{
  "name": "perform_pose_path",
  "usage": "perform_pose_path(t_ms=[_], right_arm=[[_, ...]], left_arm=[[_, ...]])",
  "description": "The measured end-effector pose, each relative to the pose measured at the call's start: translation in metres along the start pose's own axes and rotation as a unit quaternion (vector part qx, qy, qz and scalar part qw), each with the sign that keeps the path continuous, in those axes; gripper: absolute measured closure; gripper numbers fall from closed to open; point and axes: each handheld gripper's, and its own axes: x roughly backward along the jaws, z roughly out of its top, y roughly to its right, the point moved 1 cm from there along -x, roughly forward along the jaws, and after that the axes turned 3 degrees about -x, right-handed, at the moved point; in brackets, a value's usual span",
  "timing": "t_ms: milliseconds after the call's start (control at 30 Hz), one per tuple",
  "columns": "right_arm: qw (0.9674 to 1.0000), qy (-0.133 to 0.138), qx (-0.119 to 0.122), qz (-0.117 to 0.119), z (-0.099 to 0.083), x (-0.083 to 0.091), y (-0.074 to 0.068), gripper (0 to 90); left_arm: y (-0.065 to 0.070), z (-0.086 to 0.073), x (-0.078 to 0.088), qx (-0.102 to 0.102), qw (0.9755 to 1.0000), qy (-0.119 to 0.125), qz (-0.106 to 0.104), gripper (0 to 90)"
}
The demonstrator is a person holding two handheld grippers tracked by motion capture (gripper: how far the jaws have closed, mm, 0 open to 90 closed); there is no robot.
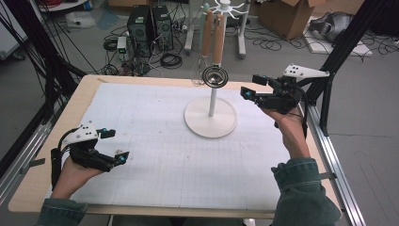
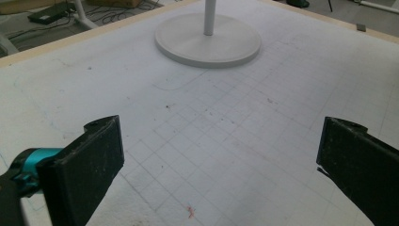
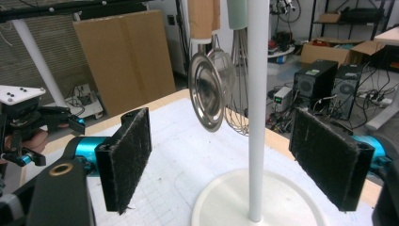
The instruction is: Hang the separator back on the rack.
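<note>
With my right tongs (image 1: 249, 86) spread and empty beside the hanging ladle (image 3: 210, 89), I should back away level, keeping clear of the rack pole (image 3: 257, 108), while my left tongs (image 1: 114, 146) rest spread over the worktop (image 1: 155, 141).

a grey floor (image 1: 357, 155) runs behind and beside the wooden-edged table (image 1: 56, 141), strewn with loops of black cable (image 1: 171, 60) around two black computer towers (image 1: 150, 28). cardboard boxes (image 1: 291, 14) stand at the far right, and black metal frame posts (image 1: 346, 44) rise at both sides of the table. in the right gripper view a large brown cardboard sheet (image 3: 124, 56) leans behind a white table leg (image 3: 40, 61), with shelving (image 3: 353, 14) at the far end in even indoor light.
</note>
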Motion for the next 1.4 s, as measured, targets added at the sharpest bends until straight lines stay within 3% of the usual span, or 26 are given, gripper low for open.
perform_pose_path(t_ms=[833, 1400], right_arm=[[0.9993, -0.037, 0.004, -0.007, -0.067, 0.0, -0.014, 17.0], [0.9983, -0.05, -0.008, -0.027, -0.11, 0.016, -0.016, 17.0]], left_arm=[[-0.003, -0.004, 0.0, 0.002, 1.0, -0.001, 0.005, 1.7], [-0.003, -0.007, -0.005, 0.005, 1.0, -0.005, 0.004, 1.7]])
